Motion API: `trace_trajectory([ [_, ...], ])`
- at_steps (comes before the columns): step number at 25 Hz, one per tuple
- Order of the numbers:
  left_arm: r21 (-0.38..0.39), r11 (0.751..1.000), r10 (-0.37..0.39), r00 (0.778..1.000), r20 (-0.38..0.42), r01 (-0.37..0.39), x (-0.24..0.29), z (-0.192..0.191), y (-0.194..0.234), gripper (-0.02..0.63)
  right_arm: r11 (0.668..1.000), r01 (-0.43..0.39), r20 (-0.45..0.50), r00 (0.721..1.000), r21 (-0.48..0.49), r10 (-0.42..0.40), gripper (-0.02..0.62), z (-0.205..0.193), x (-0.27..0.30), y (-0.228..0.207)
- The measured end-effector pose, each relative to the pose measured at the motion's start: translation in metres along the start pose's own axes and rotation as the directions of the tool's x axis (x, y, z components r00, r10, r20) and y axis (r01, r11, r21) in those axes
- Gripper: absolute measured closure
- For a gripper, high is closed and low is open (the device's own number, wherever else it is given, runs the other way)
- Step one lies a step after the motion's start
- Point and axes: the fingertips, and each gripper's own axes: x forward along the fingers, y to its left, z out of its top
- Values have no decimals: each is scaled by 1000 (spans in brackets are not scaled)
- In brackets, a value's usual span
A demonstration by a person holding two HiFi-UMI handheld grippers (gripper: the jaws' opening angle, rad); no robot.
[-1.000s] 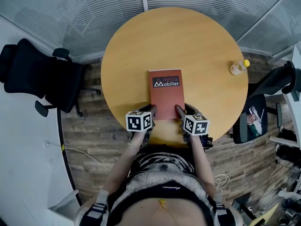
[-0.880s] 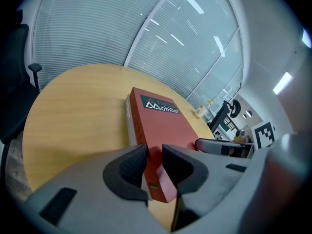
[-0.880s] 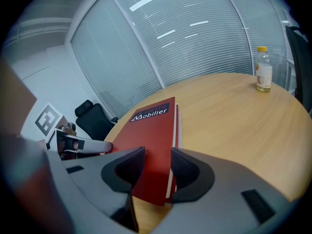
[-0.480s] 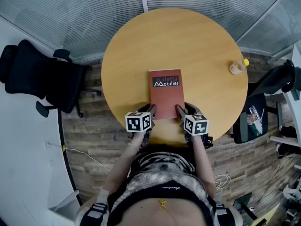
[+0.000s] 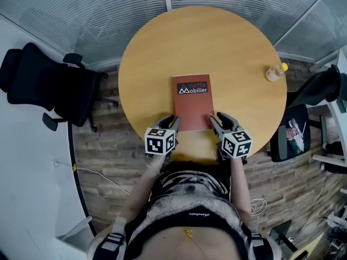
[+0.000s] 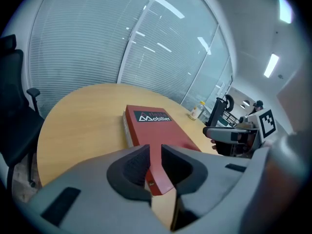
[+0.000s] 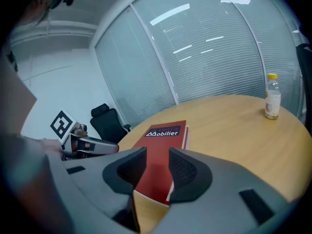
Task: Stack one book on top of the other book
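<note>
A red book (image 5: 192, 102) titled "Mobilier" lies flat on the round wooden table (image 5: 217, 47), its near edge toward me. Pale page edges and a second cover edge show under it, so it seems to rest on another book. My left gripper (image 5: 169, 121) hovers at the book's near left corner and my right gripper (image 5: 218, 119) at its near right corner. Both sets of jaws are closing a little, with no pad pressing on anything. In the left gripper view the book (image 6: 156, 130) shows through the gap, lower down. The right gripper view shows the book (image 7: 163, 140) the same way.
A small bottle with a yellow cap (image 5: 275, 75) stands near the table's right edge. A black office chair (image 5: 49, 85) is on the floor to the left, more furniture to the right. Glass walls with blinds run behind the table.
Both grippers have lifted up off the book's near corners and drawn slightly back toward me. The book stays flat on the table.
</note>
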Motion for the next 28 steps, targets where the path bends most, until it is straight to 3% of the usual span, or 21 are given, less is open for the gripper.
trace_trajectory([
  [4, 41, 996, -75, 996, 41, 73, -11, 11, -27, 569, 986, -105, 46, 993, -130, 112, 535, 12, -14, 22],
  [7, 62, 988, -145, 988, 53, 142, -16, 15, -51, 580, 965, -159, 35, 985, -210, 170, 555, 11, -22, 36],
  [13, 125, 963, -251, 962, 111, 237, -33, 29, -96, 586, 940, -231, 64, 965, -253, 254, 565, 21, -41, 63],
  [18, 188, 947, -296, 933, 205, 259, -60, 58, -123, 586, 920, -211, 138, 953, -329, 268, 566, 52, -62, 90],
  [24, 260, 938, -307, 895, 324, 228, -102, 95, -141, 586, 902, -146, 246, 933, -406, 262, 566, 95, -89, 126],
  [28, 299, 931, -320, 861, 395, 209, -128, 112, -151, 586, 869, -109, 325, 900, -482, 292, 566, 120, -105, 151],
])
